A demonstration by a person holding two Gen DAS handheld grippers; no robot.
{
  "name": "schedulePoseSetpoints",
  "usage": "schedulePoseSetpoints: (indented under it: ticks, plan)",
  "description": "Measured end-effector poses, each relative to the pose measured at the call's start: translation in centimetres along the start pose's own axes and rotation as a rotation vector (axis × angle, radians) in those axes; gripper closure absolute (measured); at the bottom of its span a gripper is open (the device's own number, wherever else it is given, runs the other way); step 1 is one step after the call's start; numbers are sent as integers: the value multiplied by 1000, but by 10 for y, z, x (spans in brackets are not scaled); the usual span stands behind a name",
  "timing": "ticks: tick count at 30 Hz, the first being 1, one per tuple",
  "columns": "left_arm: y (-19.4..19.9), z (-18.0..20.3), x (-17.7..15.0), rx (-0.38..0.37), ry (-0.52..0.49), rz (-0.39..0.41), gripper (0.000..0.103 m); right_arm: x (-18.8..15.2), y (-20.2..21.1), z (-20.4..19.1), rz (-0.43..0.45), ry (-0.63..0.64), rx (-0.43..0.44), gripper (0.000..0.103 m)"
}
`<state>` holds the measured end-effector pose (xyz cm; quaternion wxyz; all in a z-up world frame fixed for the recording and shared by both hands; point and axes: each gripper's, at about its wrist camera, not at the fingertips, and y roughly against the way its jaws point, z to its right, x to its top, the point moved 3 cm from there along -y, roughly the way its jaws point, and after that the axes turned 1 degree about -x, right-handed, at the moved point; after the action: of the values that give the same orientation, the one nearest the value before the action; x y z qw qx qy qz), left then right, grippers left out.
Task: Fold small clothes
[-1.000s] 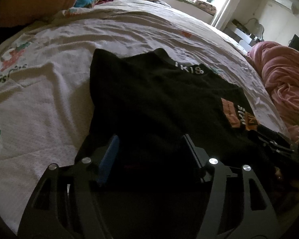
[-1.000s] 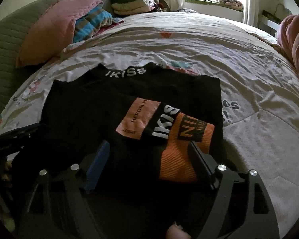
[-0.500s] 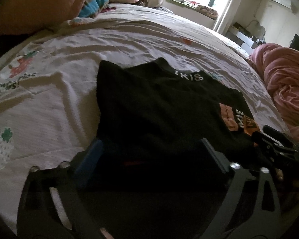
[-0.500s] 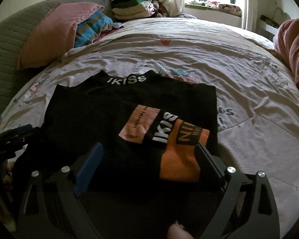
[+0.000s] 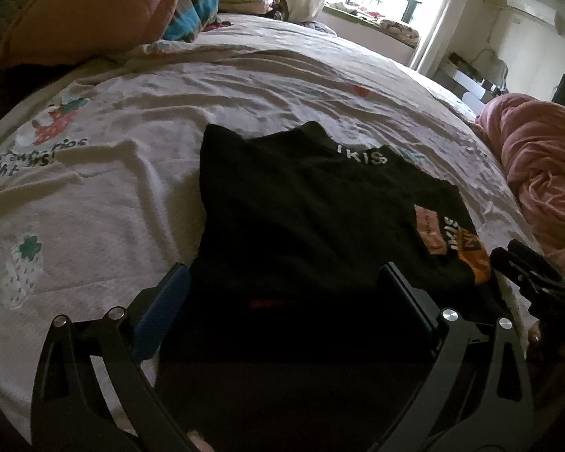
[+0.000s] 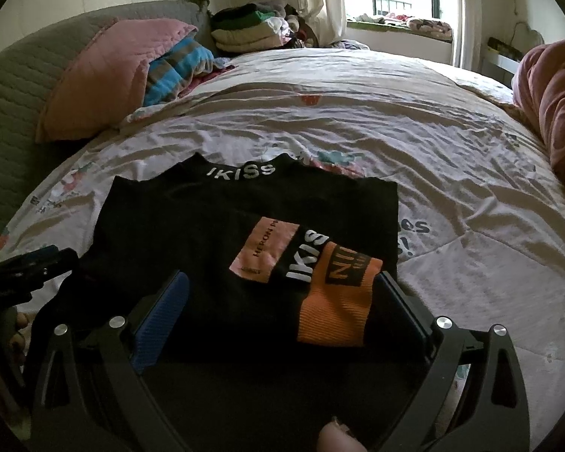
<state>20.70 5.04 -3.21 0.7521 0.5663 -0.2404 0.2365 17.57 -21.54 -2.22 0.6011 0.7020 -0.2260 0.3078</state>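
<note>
Bedsheet (image 5: 139, 196) holds black top (image 5: 301, 218); both grippers' fingers spread wider than before, gripping nothing.

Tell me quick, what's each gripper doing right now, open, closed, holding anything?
Left gripper: open, jaws spread over the near edge of the black knit top with orange patches, holding nothing.
Right gripper: open, straddling the same top, holding nothing.

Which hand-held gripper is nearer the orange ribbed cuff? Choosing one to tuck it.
Right hand-held gripper: the orange ribbed cuff lies between its fingers. Left hand-held gripper sits beside it.
</note>
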Motion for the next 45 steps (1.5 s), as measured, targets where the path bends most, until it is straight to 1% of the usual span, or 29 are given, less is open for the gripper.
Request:
schedulePoseSetpoints:
  ticks: [12, 18, 34, 45]
  plan:
    - [21, 7, -3, 10, -15, 35, 10, 1, 23, -1, 33, 4, 11, 5]
    - [33, 11, -9, 31, -44, 53, 10, -3, 37, -6, 47, 16, 25, 5]
    - [59, 16, -28, 55, -70, 64, 10, -13, 56, -17, 49, 46, 48, 5]
    - [72, 16, -44, 79, -77, 47, 10, -23, 67, -14, 42, 60, 47, 5]
